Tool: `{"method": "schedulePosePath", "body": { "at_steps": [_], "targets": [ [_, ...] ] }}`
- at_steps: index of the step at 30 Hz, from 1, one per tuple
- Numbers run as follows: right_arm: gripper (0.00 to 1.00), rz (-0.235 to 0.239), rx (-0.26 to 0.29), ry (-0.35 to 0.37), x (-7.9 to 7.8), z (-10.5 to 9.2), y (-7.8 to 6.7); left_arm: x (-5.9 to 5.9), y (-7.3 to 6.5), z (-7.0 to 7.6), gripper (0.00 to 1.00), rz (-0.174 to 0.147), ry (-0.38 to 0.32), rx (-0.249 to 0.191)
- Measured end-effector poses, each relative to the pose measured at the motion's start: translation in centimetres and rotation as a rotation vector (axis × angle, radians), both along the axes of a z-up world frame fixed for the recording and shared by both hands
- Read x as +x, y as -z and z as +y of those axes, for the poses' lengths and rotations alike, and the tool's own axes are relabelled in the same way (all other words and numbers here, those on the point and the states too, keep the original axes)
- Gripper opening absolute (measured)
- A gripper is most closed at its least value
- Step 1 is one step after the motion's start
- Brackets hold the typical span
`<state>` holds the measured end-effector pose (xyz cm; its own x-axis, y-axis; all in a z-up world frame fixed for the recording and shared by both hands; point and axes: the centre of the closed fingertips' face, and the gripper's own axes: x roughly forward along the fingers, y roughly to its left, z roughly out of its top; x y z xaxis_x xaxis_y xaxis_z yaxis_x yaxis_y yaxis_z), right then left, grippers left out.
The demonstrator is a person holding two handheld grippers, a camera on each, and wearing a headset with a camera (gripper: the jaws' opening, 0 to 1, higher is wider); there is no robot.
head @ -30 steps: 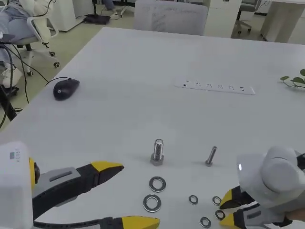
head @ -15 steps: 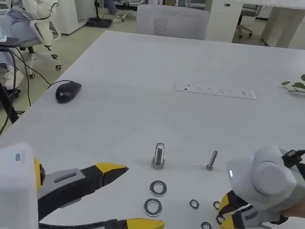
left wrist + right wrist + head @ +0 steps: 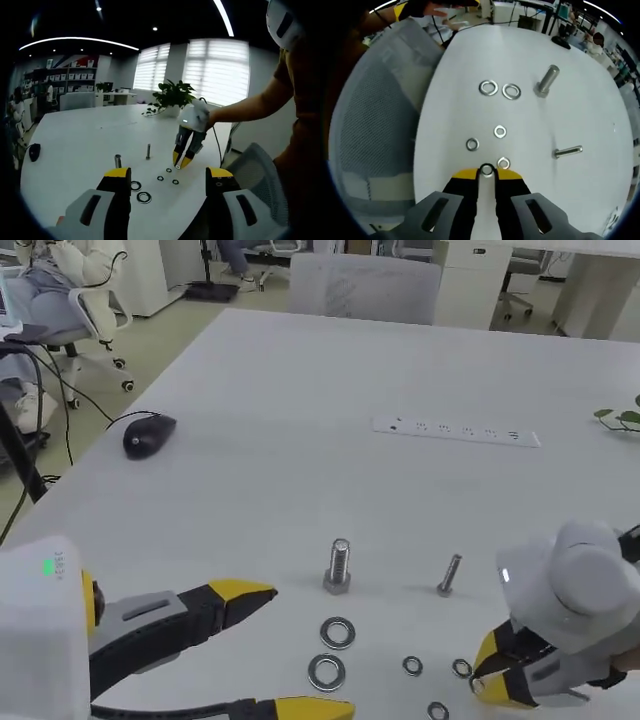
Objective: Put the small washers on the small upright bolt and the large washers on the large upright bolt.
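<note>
- My right tongs [image 3: 487, 174] are clenched on one small washer [image 3: 486, 170], pinched by its rim at the very tips. I can't tell if it's clear of the counter [image 3: 300, 440].
- The tip grip makes sense: it leaves the hole free to drop over the small bolt [image 3: 449, 575], which stands near the tongs, just beyond them.
- My left tongs [image 3: 290, 650] are released, jaws wide, low beside the two large washers [image 3: 338, 632]. I'd say they're parked out of the right side's path.
- The large bolt [image 3: 338, 565] stands head-down near the small one. Both shafts are bare, no washers on either.
- Three more small washers [image 3: 500, 131] lie flat and loose near the held one.
- The counter is plain white. A mouse [image 3: 150, 433] and a power strip [image 3: 455, 430] sit well apart from the work.
- The room is an open office with chairs, and a plant [image 3: 172, 95] by the blinds.
</note>
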<state>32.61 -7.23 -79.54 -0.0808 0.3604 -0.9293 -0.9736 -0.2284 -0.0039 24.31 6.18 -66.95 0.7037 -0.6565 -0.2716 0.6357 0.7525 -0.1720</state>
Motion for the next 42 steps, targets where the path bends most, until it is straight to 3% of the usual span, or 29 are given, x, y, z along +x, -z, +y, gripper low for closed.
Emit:
{"method": "schedulePosePath", "body": {
  "at_steps": [9, 14, 21, 30, 42],
  "targets": [
    [0.12, -0.068, 0.011, 0.039, 3.1, -0.7, -3.5, 0.0, -0.2, -0.2, 0.60, -0.006, 0.013, -0.002],
    [0.12, -0.092, 0.026, 0.068, 5.0, 0.6, -4.8, 0.1, -0.3, -0.2, 0.59, -0.010, 0.015, -0.007],
    [0.12, -0.122, 0.050, 0.115, 7.7, 2.7, -5.5, 0.1, -0.4, -0.4, 0.59, -0.012, 0.022, -0.009],
    [0.12, -0.124, 0.040, 0.143, 9.6, 4.1, -5.2, 0.1, -0.5, -0.3, 0.59, -0.009, 0.015, -0.016],
    [0.12, -0.114, -0.004, 0.125, 10.1, 4.2, -3.9, 0.3, -0.5, -0.1, 0.59, -0.007, 0.005, -0.025]
  ]
}}
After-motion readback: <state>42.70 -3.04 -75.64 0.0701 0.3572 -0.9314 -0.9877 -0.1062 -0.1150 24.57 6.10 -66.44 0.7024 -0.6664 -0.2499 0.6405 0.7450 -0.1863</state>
